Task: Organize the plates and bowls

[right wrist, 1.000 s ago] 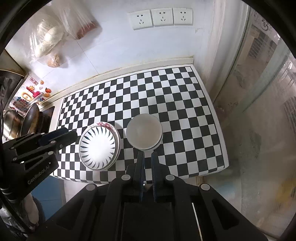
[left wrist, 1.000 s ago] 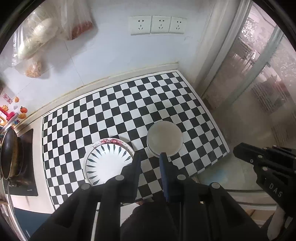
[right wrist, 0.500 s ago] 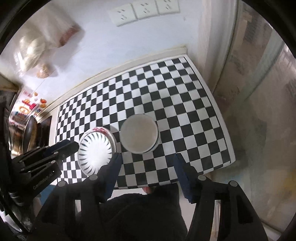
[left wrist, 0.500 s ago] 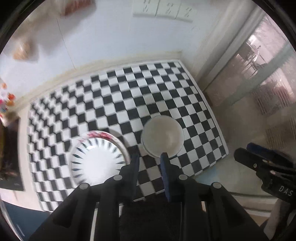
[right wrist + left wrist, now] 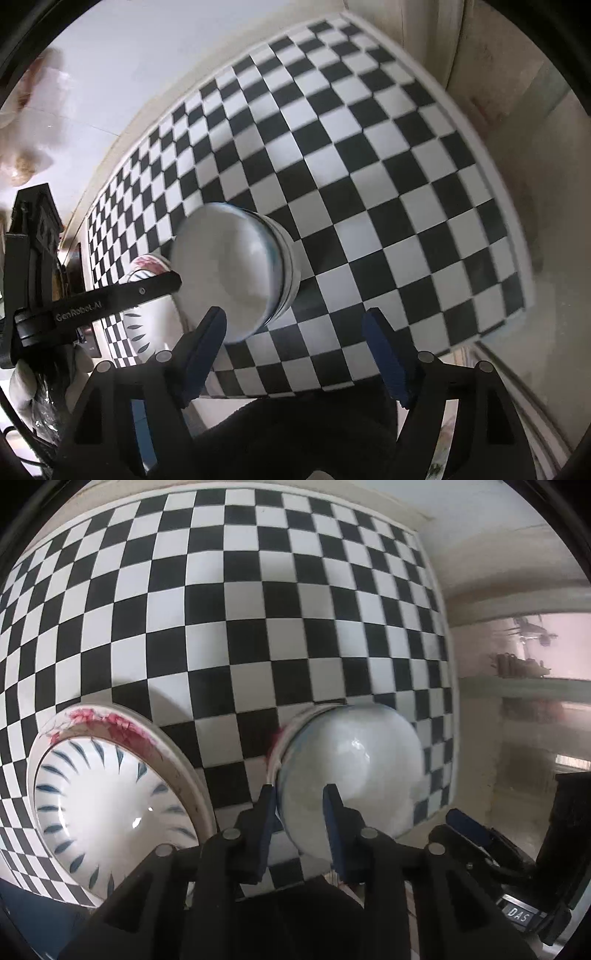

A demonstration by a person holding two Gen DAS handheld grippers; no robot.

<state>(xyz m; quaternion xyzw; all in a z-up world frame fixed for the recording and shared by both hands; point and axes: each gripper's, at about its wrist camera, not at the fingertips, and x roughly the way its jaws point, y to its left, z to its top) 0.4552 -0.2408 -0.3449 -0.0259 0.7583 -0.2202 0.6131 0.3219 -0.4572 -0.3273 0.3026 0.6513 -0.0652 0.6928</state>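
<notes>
Closing in on the white bowl (image 5: 354, 771) beside the patterned plate (image 5: 107, 805) on the checkered bench (image 5: 258, 602), left gripper (image 5: 298, 812) opening narrowly, seemingly straddling its rim, right gripper (image 5: 295, 343) spreading empty; next needed a rim pinch.
</notes>
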